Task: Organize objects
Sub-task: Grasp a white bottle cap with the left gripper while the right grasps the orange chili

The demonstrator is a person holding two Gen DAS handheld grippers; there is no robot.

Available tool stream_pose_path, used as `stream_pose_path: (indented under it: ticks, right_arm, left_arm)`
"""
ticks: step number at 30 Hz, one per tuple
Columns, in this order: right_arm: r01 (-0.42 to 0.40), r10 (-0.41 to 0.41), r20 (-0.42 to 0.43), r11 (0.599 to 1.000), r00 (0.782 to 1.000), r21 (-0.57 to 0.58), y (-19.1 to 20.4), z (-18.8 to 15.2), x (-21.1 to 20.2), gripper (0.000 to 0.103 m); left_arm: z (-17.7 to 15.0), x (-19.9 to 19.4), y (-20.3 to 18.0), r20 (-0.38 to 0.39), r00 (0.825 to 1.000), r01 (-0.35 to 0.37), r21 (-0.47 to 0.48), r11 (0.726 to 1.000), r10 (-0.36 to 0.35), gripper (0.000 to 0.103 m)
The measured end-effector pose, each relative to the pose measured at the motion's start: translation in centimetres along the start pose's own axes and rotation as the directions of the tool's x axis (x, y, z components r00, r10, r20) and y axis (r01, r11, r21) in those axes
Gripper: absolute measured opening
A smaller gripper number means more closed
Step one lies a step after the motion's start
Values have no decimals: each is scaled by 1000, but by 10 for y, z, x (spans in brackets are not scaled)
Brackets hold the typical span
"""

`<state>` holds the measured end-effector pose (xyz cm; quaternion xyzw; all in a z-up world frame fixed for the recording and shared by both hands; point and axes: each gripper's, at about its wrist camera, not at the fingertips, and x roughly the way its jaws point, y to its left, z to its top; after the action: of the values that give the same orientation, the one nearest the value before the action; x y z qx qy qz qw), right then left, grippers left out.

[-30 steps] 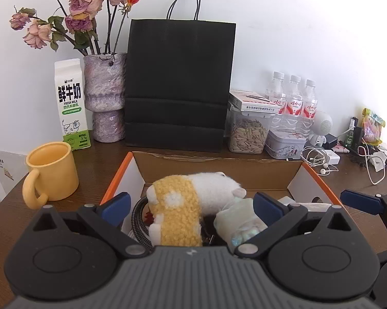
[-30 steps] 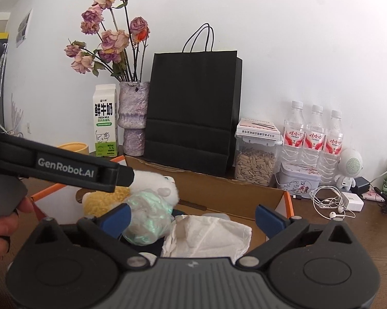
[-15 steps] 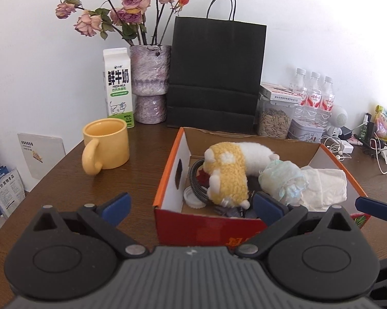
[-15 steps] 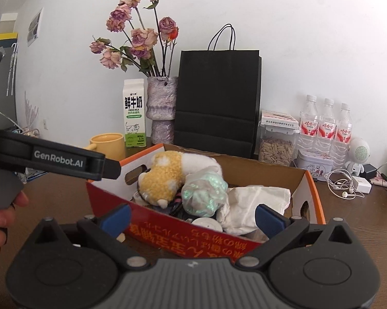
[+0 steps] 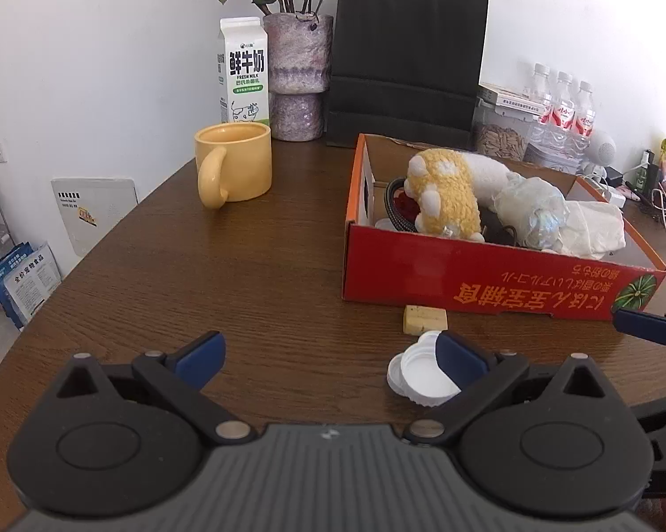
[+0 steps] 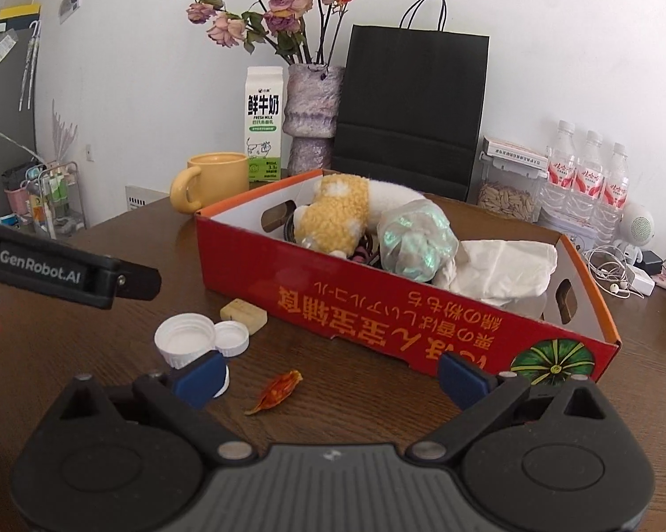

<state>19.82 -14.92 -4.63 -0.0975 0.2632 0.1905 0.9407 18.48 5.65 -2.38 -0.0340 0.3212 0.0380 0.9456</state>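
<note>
The left gripper (image 5: 328, 350) is hiding part of the white caps (image 5: 417, 377) behind its right finger; a third cap is barely showing under the right gripper (image 6: 330, 372). Both sets of jaws are standing wide apart, holding nothing. The red box (image 6: 421, 323) is sitting on the bench (image 5: 244, 266), long axis running left-near to right-far (print upside down). The plush toy (image 6: 341, 217) is lying inside, its lower half concealed.
</note>
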Motion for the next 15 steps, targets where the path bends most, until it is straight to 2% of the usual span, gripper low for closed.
stream_pose_path:
  ticks: [7,15]
  right_arm:
    - [3,-3,-48,1000,999,-1,3,-4,18,91]
    - [-23,23,-52,1000,998,15,0,-4,28,81]
  left_arm:
    - [-9,8,-8,-29,999,44,26,999,-43,103]
    - [-9,27,-22,-54,997,65,30,997,-63,103]
